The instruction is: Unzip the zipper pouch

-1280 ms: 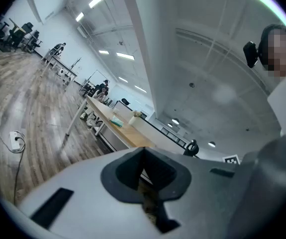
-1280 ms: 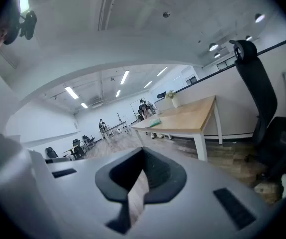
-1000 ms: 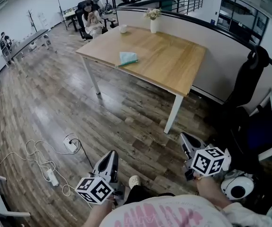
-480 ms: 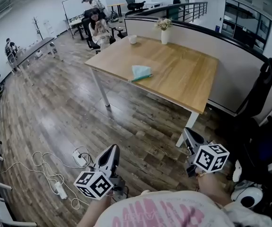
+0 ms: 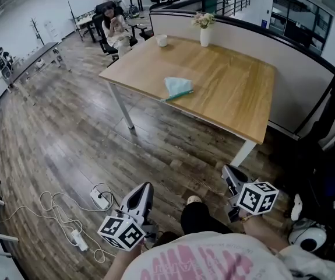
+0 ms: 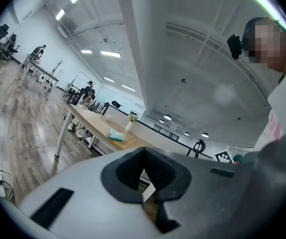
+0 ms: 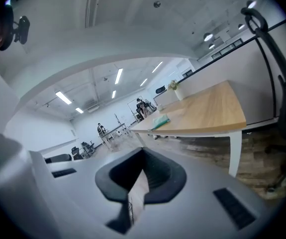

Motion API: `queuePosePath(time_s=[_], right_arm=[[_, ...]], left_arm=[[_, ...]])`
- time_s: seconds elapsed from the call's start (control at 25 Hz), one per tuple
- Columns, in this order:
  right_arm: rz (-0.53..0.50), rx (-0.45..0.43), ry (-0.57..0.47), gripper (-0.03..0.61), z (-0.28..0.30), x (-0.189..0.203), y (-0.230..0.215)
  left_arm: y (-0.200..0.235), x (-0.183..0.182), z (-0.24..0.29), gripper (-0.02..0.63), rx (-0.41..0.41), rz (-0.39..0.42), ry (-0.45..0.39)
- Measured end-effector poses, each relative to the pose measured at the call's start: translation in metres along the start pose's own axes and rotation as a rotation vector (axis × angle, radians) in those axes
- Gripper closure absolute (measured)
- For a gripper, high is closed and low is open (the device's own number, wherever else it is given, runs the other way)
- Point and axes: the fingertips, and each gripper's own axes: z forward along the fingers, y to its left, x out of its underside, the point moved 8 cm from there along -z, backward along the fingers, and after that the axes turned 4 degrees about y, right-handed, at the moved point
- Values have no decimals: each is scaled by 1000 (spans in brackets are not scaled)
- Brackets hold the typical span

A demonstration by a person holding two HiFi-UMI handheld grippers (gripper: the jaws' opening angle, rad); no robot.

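A teal zipper pouch (image 5: 177, 87) lies flat on the wooden table (image 5: 231, 92), near its middle, far ahead of both grippers. My left gripper (image 5: 143, 190) is held low over the floor at the bottom left, shut and empty. The right gripper (image 5: 230, 174) hangs low near the table's front corner, also shut and empty. In the left gripper view the pouch (image 6: 115, 135) shows small on the table, beyond the closed jaws. The right gripper view has the pouch (image 7: 160, 120) on the table top (image 7: 207, 113), well ahead.
A vase of flowers (image 5: 205, 34) and a white cup (image 5: 162, 40) stand at the table's far edge. A power strip and cables (image 5: 77, 238) lie on the floor at left. A black chair (image 5: 330, 115) stands right of the table. People (image 5: 113, 25) sit at far desks.
The view has drawn nearer to the table, so the pouch looks larger and closer. Both grippers stay low and shut with nothing in them.
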Motion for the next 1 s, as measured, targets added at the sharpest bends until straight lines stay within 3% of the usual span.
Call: queuePosePath(time_s=[0.24,0.48,1.0], right_arm=[[-33,8,94,583,62,-16,-18],[-52,6,133,581,132,-63,-41],[-85,-45,135,581,253,-164,-76]], left_arm=[[39,-10,42,615,-33,-8,16],[70,-40,104,614,-69,-54,6],[115,-102,227,614,-88,-79,-73]])
